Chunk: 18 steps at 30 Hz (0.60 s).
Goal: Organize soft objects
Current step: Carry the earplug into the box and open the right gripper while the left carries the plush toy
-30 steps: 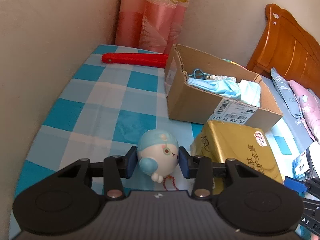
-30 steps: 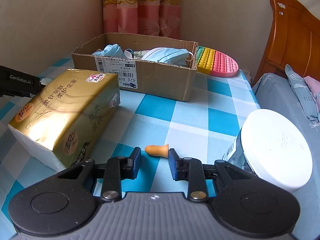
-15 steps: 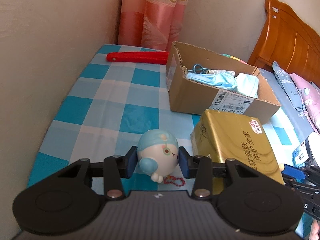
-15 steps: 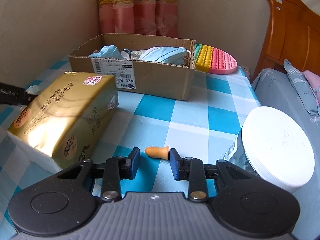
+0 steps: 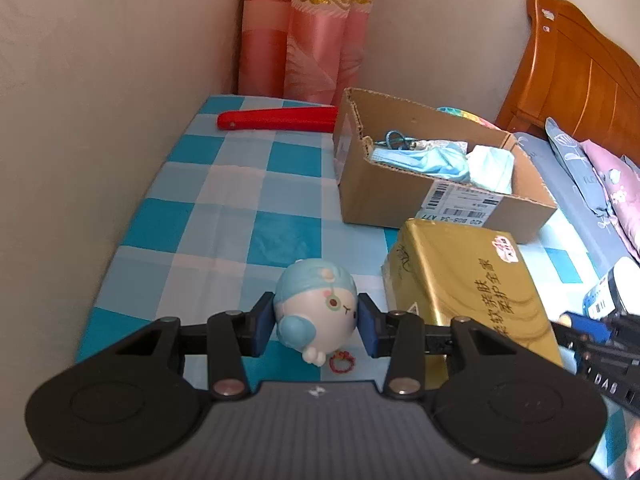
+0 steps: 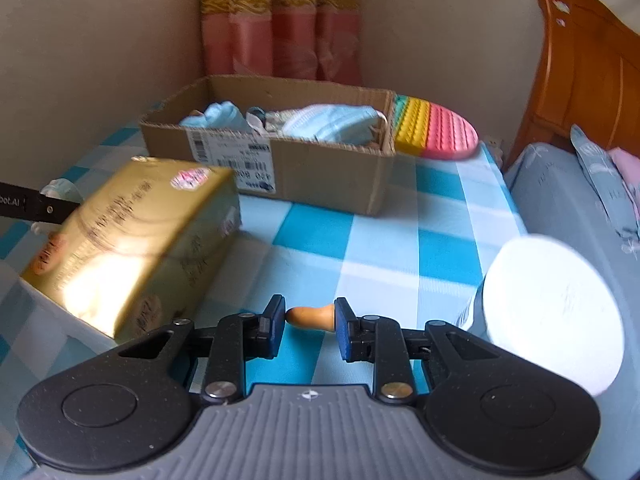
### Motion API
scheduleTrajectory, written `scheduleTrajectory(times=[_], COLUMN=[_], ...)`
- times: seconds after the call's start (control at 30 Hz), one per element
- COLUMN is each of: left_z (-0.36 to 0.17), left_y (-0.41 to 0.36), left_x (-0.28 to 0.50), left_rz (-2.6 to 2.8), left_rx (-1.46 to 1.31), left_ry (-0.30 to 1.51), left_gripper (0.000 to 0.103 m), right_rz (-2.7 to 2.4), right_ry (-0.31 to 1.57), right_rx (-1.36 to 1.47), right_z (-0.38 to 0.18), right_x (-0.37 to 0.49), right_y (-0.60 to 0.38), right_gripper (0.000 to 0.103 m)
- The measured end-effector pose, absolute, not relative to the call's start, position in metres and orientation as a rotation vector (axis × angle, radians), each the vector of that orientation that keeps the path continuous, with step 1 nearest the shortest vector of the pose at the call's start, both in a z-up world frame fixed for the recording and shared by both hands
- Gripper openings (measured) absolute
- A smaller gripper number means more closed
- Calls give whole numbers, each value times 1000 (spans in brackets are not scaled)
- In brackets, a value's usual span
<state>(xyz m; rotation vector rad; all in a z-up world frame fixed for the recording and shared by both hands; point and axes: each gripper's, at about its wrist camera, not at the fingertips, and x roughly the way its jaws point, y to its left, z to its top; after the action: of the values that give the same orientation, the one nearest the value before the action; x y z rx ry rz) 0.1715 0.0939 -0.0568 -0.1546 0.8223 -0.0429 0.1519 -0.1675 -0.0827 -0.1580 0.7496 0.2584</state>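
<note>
Blue pads of the left tongs (image 5: 316,322) clamp a round blue-and-white toy (image 5: 316,312) just above the checked worktop (image 5: 224,184). Right tongs (image 6: 308,326), having just closed further, pinch an orange earplug (image 6: 310,316) end to end. Between them lies a gold tissue pack (image 6: 136,240); farther off, a cardboard box (image 6: 320,168) holds masks (image 6: 332,122).

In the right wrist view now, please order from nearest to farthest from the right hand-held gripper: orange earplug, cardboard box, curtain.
1. Orange earplug, between the right hand-held gripper pads.
2. Cardboard box, mid-table, behind.
3. Curtain, back corner.
</note>
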Motion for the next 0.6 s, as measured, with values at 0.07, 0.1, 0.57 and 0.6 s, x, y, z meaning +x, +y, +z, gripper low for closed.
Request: scheduleTrajectory(times=[0.07, 0.1, 0.57, 0.6], left_z=[-51, -48, -30, -30], left_y=[94, 94, 93, 93], left_x=[166, 163, 133, 131], left_rz=[-48, -51, -53, -50], left_rx=[-149, -149, -146, -143], left_ry=[814, 809, 772, 773], left_gripper=[42, 42, 42, 42], right_rz=[289, 304, 460, 468], right_ry=[741, 733, 638, 648], right_rx=[-164, -171, -171, -170], right_z=[-72, -65, 10, 11], right_x=[154, 156, 257, 267], right_y=[-167, -166, -118, -112], right_gripper=[31, 31, 31, 31])
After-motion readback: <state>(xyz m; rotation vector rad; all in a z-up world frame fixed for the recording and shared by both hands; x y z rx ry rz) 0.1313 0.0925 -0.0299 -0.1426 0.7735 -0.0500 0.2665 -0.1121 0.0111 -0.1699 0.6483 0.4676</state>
